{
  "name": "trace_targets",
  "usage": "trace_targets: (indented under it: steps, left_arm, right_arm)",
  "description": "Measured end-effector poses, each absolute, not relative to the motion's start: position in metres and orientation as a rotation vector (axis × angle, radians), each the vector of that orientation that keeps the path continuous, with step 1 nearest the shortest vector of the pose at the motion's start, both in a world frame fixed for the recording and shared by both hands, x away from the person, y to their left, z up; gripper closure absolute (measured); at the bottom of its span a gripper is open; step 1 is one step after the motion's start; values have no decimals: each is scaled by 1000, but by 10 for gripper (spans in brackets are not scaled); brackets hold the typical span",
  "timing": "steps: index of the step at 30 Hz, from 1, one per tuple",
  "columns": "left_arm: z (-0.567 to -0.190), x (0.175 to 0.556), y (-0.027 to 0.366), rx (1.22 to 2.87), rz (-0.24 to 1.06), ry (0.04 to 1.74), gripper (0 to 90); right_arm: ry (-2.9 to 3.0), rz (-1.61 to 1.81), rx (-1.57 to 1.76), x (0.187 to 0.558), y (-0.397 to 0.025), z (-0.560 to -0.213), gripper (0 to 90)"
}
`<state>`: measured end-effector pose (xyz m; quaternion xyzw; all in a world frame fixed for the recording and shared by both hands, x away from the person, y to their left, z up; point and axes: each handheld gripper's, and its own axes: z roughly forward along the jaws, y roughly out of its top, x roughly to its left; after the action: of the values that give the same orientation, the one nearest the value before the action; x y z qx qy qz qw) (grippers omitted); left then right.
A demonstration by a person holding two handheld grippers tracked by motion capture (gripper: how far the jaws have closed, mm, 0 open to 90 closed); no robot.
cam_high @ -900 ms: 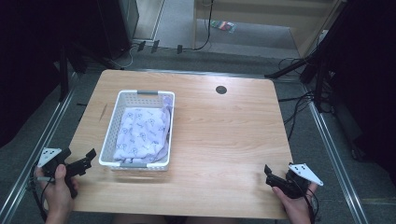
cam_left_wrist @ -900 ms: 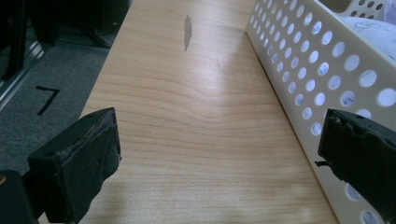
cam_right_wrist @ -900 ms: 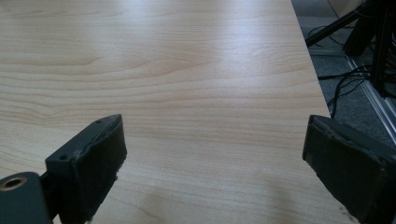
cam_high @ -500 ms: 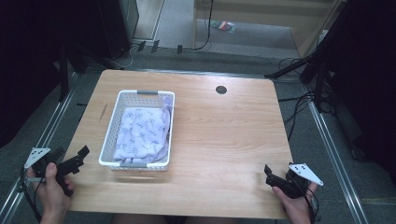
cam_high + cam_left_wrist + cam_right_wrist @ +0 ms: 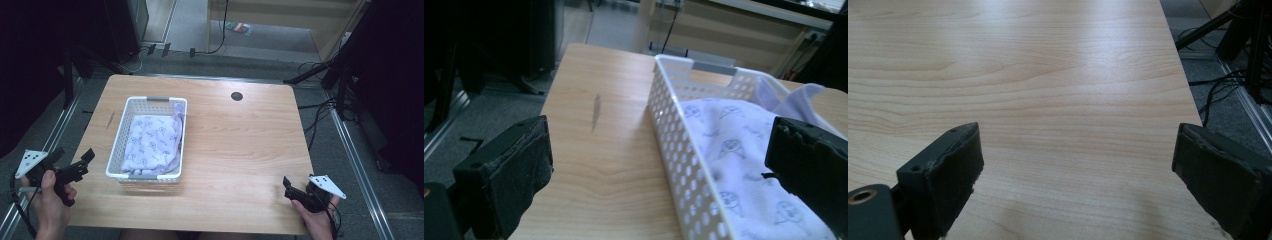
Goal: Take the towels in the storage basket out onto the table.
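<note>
Two grippers wait, fingers apart and empty: left gripper (image 5: pixel 75 167) just left of the basket (image 5: pixel 117 150) holding the cloth (image 5: pixel 152 142), right gripper (image 5: pixel 295 192) near-right on the tabletop (image 5: pixel 240 150). Likely next: reaching for the cloth.

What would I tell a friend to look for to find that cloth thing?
Start at the wooden table and go to the white perforated basket on its left half. The cloth lies crumpled inside it: pale lilac with small printed figures, the one soft thing there.
</note>
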<state>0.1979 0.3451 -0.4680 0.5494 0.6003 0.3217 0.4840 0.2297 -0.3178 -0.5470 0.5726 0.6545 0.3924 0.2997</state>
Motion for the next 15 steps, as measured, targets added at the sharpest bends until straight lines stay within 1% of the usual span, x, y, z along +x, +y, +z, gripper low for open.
trace_targets:
  steps: [9, 15]
  left_arm:
    - [-449, 211, 316, 1390, 749, 1399, 0]
    - [-445, 233, 289, 1450, 717, 1386, 0]
  right_arm:
    - [1736, 1043, 1521, 229, -318, -547, 59]
    - [1735, 1044, 1520, 229, -318, -547, 59]
